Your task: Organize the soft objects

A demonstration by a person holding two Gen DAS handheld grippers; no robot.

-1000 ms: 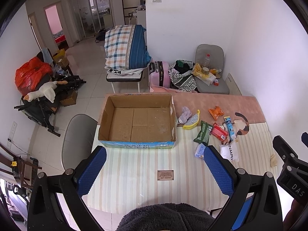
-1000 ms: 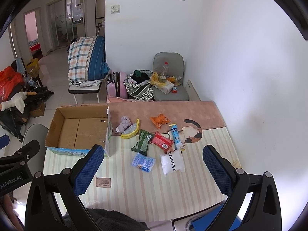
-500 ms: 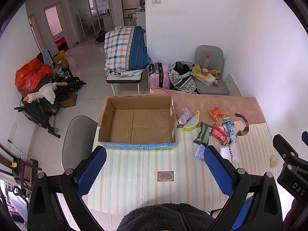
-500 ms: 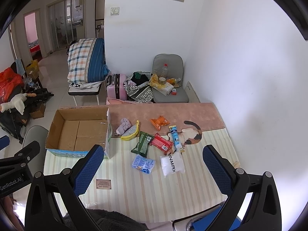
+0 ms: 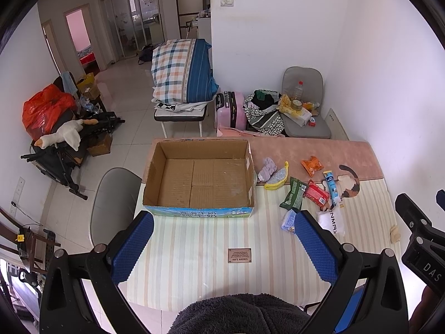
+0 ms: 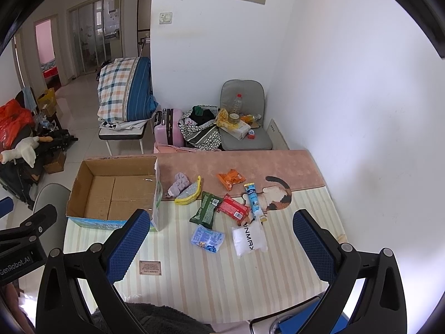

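An empty cardboard box (image 5: 200, 178) (image 6: 111, 192) stands on the left of the striped table. To its right lie soft items: a purple cloth (image 6: 179, 185), a yellow pouch (image 6: 190, 193), a green packet (image 6: 207, 210), a red packet (image 6: 233, 208), an orange packet (image 6: 230, 178), a blue tube (image 6: 253, 196), a light blue packet (image 6: 207, 238) and a white pack (image 6: 249, 238). My left gripper (image 5: 222, 246) is open and empty, high above the table's near side. My right gripper (image 6: 219, 246) is open and empty, high above the items.
The table (image 5: 194, 250) has a pink mat (image 6: 244, 164) with a cat shape along its far edge. A grey chair (image 5: 111, 200) stands at the left of the table. Beyond are a suitcase (image 6: 168, 128), a cluttered chair (image 6: 242, 128) and a white wall on the right.
Both views have shifted only slightly; the table looks a little farther down. Both grippers stay open and empty, and nothing on the table has moved.
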